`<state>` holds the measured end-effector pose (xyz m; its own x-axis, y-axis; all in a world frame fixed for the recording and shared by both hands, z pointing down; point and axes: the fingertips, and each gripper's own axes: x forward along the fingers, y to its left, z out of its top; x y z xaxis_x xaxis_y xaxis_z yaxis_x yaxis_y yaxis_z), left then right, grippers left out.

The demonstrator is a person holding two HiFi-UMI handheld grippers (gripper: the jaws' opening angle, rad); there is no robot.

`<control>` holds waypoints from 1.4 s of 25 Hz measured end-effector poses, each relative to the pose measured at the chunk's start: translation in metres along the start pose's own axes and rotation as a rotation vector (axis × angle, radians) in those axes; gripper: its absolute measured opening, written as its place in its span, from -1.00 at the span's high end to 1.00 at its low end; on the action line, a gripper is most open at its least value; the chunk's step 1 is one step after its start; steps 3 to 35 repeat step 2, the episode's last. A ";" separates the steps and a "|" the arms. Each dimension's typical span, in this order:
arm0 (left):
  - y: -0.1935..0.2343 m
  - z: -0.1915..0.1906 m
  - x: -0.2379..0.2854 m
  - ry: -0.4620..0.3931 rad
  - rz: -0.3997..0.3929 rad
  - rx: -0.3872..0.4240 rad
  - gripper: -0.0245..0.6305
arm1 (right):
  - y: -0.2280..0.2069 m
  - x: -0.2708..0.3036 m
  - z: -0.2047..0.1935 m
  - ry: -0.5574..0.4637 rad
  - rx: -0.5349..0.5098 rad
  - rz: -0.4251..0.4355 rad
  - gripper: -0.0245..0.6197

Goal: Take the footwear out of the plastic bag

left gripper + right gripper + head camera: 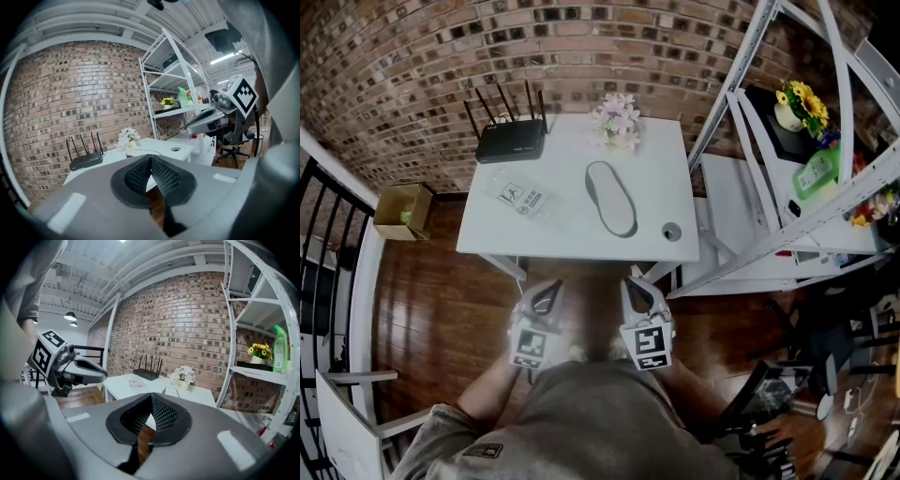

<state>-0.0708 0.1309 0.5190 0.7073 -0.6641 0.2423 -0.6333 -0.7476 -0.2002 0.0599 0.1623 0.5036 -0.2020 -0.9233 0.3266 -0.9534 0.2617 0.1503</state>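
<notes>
Footwear (610, 198) on table (572, 236), cardboard box (403, 210) in head view only

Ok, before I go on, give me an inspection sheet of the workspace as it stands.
surface: white table, on a wood floor.
job's things: slipper lies flat mid-table, outside the clear plastic bag, which lies apart on its left.
clutter: black router back left; flower pot at the back; round grommet front right.
grippers: left gripper and right gripper both shut, empty, short of the table's front edge.
cables: nothing seen.
surroundings: brick wall behind; white shelf rack on the right; cardboard box on the floor left; black railing.
</notes>
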 end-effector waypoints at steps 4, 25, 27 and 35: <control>0.001 0.001 0.000 0.000 0.000 0.001 0.92 | 0.000 0.000 0.001 -0.001 0.001 -0.001 0.89; 0.001 0.001 0.000 0.000 0.000 0.001 0.92 | 0.000 0.000 0.001 -0.001 0.001 -0.001 0.89; 0.001 0.001 0.000 0.000 0.000 0.001 0.92 | 0.000 0.000 0.001 -0.001 0.001 -0.001 0.89; 0.001 0.001 0.000 0.000 0.000 0.001 0.92 | 0.000 0.000 0.001 -0.001 0.001 -0.001 0.89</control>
